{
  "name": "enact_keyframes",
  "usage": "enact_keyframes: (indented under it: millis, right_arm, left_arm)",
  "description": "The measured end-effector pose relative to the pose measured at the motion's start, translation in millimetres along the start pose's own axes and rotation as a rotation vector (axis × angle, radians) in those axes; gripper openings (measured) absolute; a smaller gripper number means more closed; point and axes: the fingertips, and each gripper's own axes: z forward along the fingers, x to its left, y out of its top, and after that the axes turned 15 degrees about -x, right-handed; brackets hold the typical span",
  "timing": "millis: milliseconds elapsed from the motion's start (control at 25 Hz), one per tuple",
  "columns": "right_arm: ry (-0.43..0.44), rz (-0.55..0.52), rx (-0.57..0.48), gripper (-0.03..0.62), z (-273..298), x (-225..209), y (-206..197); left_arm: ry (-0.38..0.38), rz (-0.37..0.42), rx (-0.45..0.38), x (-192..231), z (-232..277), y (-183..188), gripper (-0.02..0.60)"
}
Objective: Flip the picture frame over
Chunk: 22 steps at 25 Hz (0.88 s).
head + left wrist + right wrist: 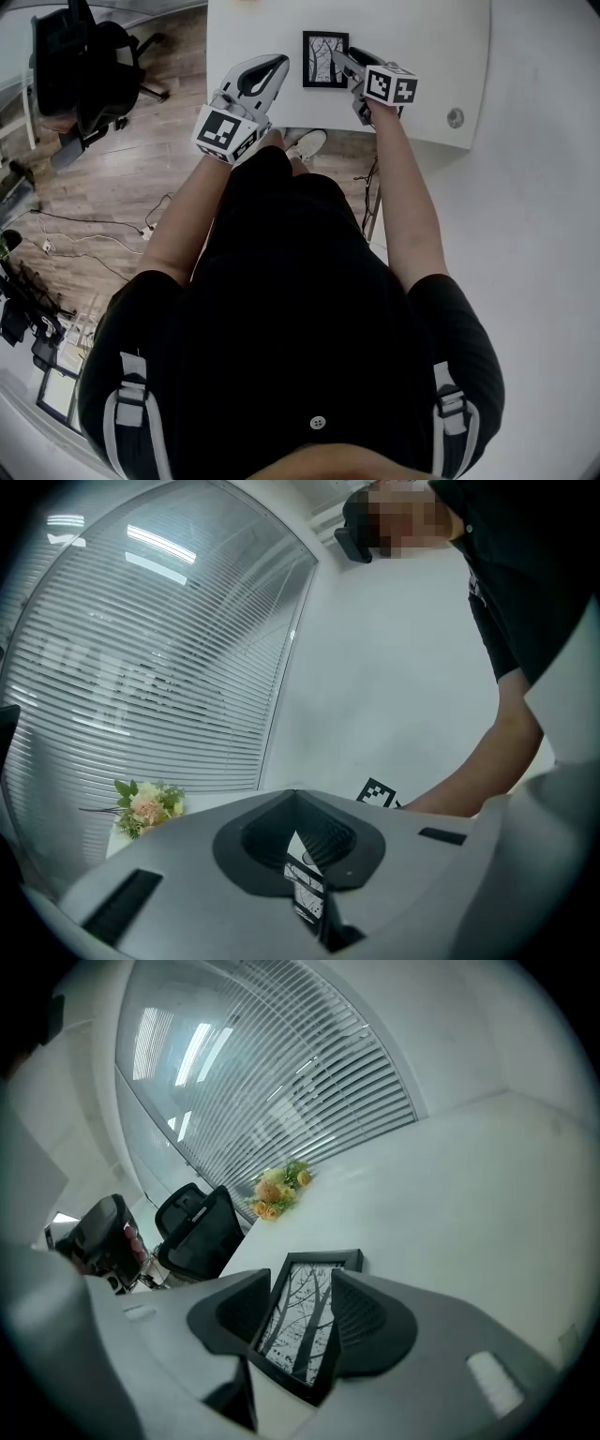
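Observation:
A small black picture frame [324, 58] lies flat on the white table [431, 47], its tree picture facing up. My right gripper [345, 62] reaches in from the frame's right side. In the right gripper view its jaws stand open around the frame [302, 1335], one on each long edge, and I cannot tell whether the pads touch it. My left gripper [279, 64] hovers just left of the frame with its tips together. A strip of the frame [306, 885] shows through the slot below the left gripper's [295, 797] closed tips.
A bunch of flowers [277, 1188] lies at the table's far end by the slatted window. A black office chair [94, 66] stands on the wood floor to the left. A round cable grommet [455, 118] sits near the table's front right corner.

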Motion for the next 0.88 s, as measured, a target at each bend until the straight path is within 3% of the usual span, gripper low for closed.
enact_keyframes:
  millis: [240,480,640,880]
  right_arm:
    - [0.052,-0.109,-0.042,0.212,-19,34,14]
    - [0.098,-0.288,-0.158,0.206,-65,75,42]
    - [0.153,-0.420,-0.273,0.150,-102,114,65]
    - [0.234,-0.504,-0.406,0.096,-152,172,87]
  left_arm:
    - [-0.002,0.018,0.006,-8,-9,3,0.003]
    - [-0.004,0.056,0.011,-27,-20,15,0.003]
    - [-0.003,0.085,0.008,-44,-28,30,0.003]
    - [-0.013,0.113,-0.026,-72,-41,60,0.003]
